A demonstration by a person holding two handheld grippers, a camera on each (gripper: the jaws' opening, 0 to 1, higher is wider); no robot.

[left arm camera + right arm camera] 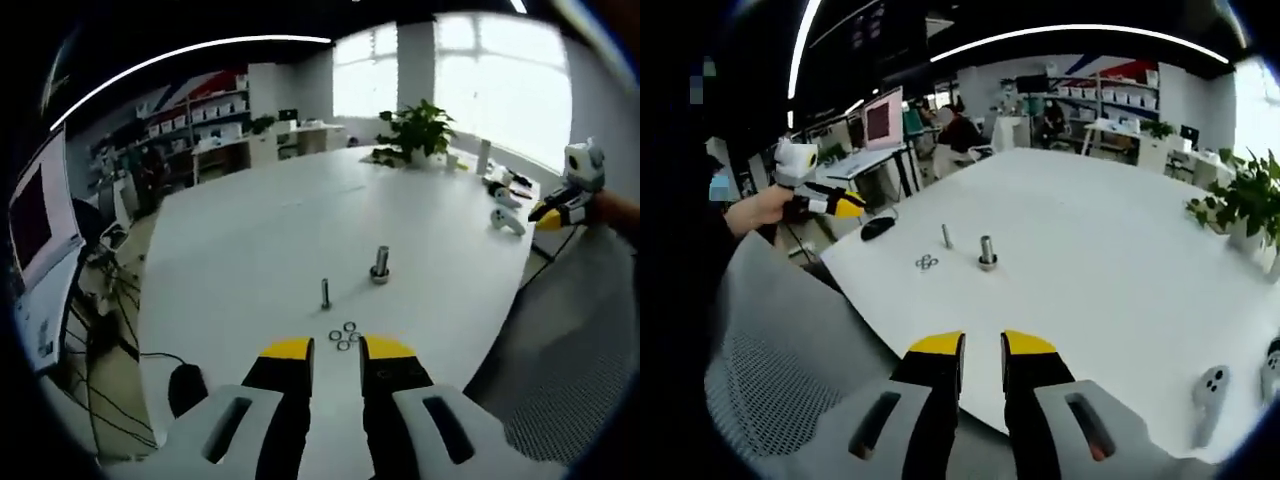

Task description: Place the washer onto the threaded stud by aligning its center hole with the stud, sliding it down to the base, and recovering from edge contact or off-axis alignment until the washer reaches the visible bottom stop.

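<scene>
White table (pixel 260 240); tiny washers (pixel 345 334) indistinct.

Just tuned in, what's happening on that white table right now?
A person holds a gripper in each hand over the white table. Nothing is picked up yet. The left gripper is open just short of a small cluster of washers. Beyond them stand a thin stud and a thicker stud with a wide base, both bare. The right gripper is open too, near the table edge, farther from the parts.
</scene>
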